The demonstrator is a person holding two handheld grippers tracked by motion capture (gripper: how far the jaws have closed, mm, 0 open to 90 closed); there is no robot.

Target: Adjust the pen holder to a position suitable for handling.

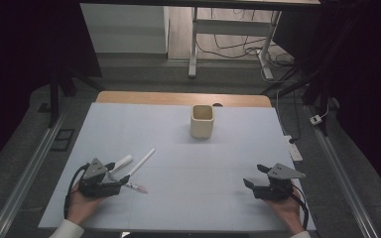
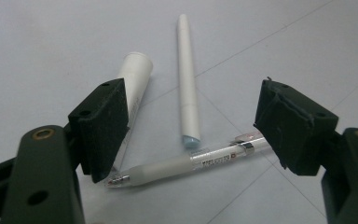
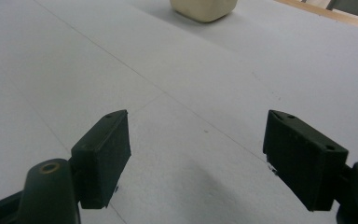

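Observation:
Three writing tools lie at the table's front left: a clear gel pen [image 2: 191, 163] [image 1: 136, 187], a slim white pen [image 2: 188, 84] [image 1: 143, 161] and a thicker white marker [image 2: 135, 81] [image 1: 121, 162]. My left gripper [image 2: 193, 135] [image 1: 119, 173] is low over them, open wide. The gel pen lies lengthwise between its two pads, which do not squeeze it. At the front right, my right gripper [image 3: 200, 158] [image 1: 255, 176] is open over bare table with nothing between its pads. A cream square cup [image 1: 202, 121] [image 3: 204, 8] stands upright at the far middle.
The white table mat [image 1: 188, 163] is bordered by a wooden strip [image 1: 178, 98] at the far edge. Beyond the table stand desk legs and cables on the floor. Metal rails run along both sides.

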